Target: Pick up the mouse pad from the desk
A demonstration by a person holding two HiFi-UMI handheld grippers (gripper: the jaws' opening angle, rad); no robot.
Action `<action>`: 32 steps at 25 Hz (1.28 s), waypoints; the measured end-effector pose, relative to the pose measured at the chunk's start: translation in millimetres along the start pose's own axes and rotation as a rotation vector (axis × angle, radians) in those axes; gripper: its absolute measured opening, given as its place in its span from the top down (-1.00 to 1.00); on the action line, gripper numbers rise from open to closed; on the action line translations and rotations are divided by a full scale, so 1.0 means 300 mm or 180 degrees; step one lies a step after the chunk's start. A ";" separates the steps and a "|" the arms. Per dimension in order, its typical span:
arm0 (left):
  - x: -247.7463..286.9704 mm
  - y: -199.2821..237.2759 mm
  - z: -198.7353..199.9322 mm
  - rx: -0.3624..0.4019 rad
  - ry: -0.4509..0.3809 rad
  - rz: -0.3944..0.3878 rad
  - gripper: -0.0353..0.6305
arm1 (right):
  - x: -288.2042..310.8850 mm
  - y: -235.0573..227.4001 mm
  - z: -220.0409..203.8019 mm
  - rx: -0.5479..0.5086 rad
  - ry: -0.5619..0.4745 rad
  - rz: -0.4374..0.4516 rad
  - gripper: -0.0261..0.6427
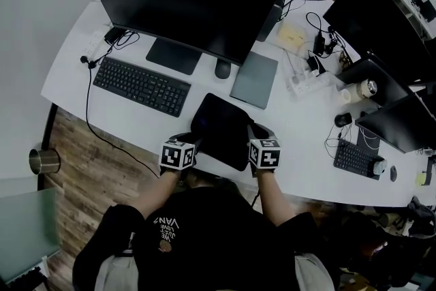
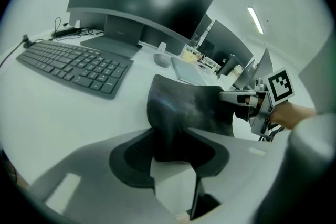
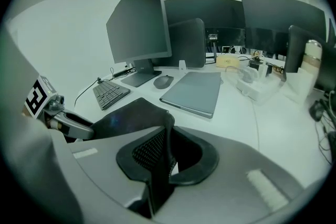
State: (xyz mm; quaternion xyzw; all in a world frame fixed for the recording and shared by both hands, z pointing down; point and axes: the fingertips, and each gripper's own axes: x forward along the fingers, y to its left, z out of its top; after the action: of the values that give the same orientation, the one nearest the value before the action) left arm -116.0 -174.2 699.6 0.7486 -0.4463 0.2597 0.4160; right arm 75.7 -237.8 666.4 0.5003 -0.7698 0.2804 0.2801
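As the head view is showing the mouse pad (image 1: pixel 219 126) bowed at the near edge of the tabletop (image 1: pixel 146 126), the left gripper view is showing the left gripper (image 2: pixel 176 162) closing its fingers, not yet pinching the pad's corner; I am favouring deeper seating first. Right gripper view: the right gripper (image 3: pixel 168 160) is clamping the opposite edge.

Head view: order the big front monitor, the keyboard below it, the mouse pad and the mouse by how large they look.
1. monitor
2. keyboard and mouse pad: too alike to rank; the pad is bent upward, nearer the camera
3. mouse
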 end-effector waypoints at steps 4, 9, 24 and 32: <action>-0.016 -0.004 0.010 -0.0042 -0.0097 -0.0069 0.49 | -0.019 0.003 0.016 -0.0018 -0.0045 -0.0041 0.79; -0.045 -0.030 0.041 -0.0097 -0.0242 -0.0221 0.60 | -0.054 0.008 0.038 -0.0058 -0.0125 -0.0126 0.80; -0.199 -0.062 0.128 0.0024 -0.0740 -0.0570 0.72 | -0.187 0.074 0.163 -0.0074 -0.0600 -0.0235 0.80; -0.321 -0.059 0.175 0.0228 -0.0992 -0.0679 0.73 | -0.283 0.148 0.228 -0.0005 -0.0907 -0.0303 0.80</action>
State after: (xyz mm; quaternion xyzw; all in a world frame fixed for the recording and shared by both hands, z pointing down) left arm -144.4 -171.0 592.1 0.8371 -0.4139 0.1108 0.3401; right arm 53.3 -219.3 552.5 0.5707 -0.7774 0.1923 0.1814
